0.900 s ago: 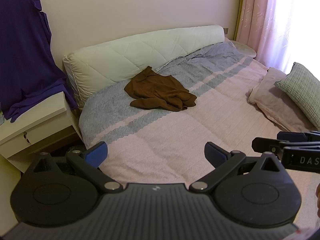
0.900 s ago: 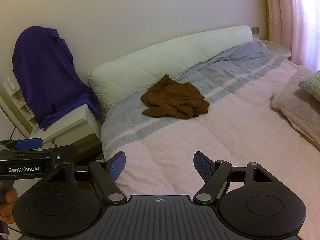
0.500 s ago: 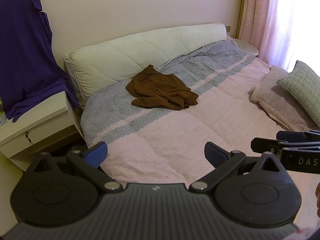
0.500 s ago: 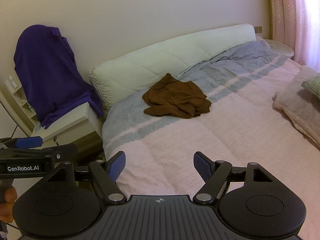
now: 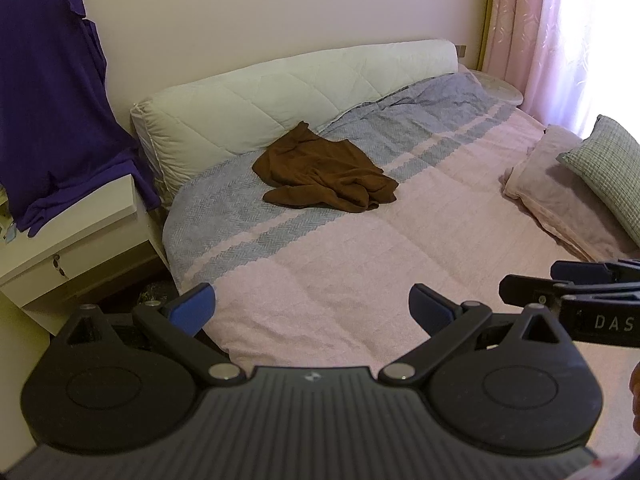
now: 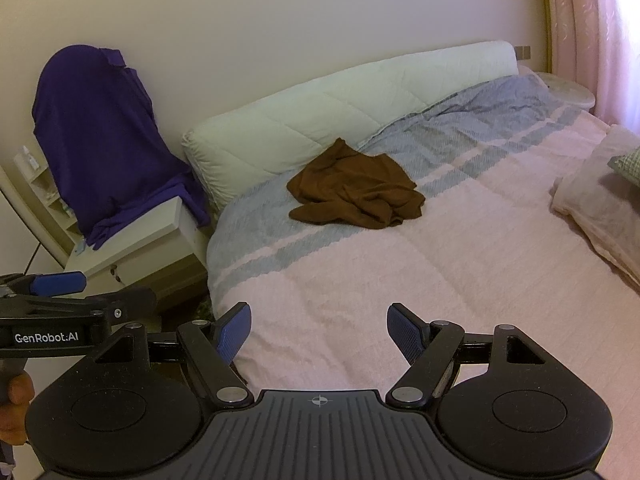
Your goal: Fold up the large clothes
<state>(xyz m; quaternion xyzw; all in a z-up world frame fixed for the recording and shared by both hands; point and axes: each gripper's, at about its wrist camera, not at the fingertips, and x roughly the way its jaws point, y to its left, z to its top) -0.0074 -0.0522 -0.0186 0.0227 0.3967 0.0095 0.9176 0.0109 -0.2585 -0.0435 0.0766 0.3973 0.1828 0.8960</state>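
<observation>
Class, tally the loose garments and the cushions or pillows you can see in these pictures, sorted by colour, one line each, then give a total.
Brown garment, crumpled on the bed: 1
Purple garment, draped by the bedside cabinet: 1
White quilted bolster at the headboard: 1
Pink pillow: 1
Green checked cushion: 1
Total: 5

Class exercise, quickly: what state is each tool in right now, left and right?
Left tool: open, holding nothing.
Right tool: open, holding nothing.
</observation>
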